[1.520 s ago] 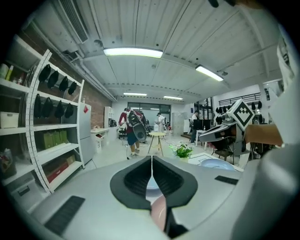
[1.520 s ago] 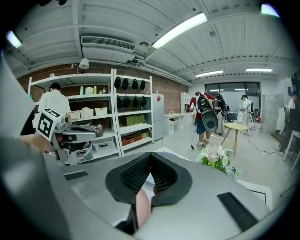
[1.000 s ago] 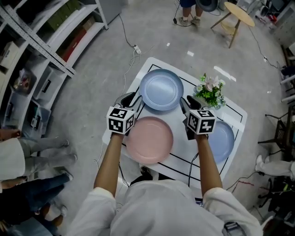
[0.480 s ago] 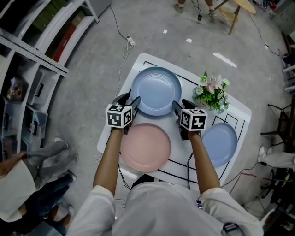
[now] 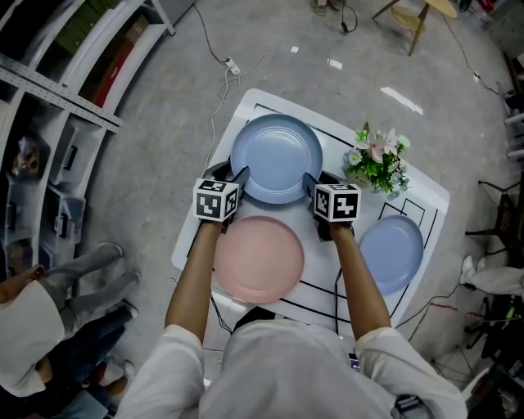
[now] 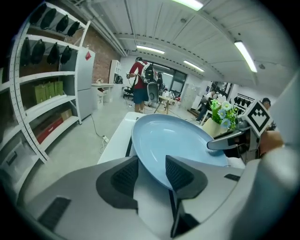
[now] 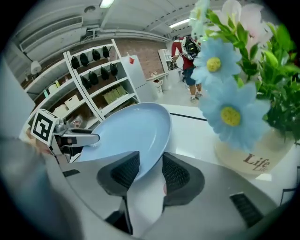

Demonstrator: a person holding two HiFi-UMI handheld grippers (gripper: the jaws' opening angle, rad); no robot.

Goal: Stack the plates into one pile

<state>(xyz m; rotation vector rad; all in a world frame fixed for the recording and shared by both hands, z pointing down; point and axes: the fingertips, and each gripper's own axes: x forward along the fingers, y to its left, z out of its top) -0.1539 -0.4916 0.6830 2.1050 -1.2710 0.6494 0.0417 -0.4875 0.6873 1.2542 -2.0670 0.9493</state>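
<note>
1. White tabletop (image 5: 429,196) is laid with three plates.
2. The left gripper (image 6: 152,164) is held at the left rim of the large blue plate (image 5: 276,157), near the far-left corner. Its jaws, which have just been closing, are spread around the rim.
3. The pink plate (image 5: 259,259) is set at the near edge.
4. The right gripper (image 7: 151,161) is held at the large plate's right rim, its jaws likewise closing and apart.
5. The small blue plate (image 5: 391,254) is set by the right edge.

Grey concrete floor (image 5: 155,139); white shelving (image 5: 57,90) beyond the table's (image 5: 334,135) left edge, a wooden stool (image 5: 408,16) past its far edge; strip lights (image 6: 246,55) overhead.
</note>
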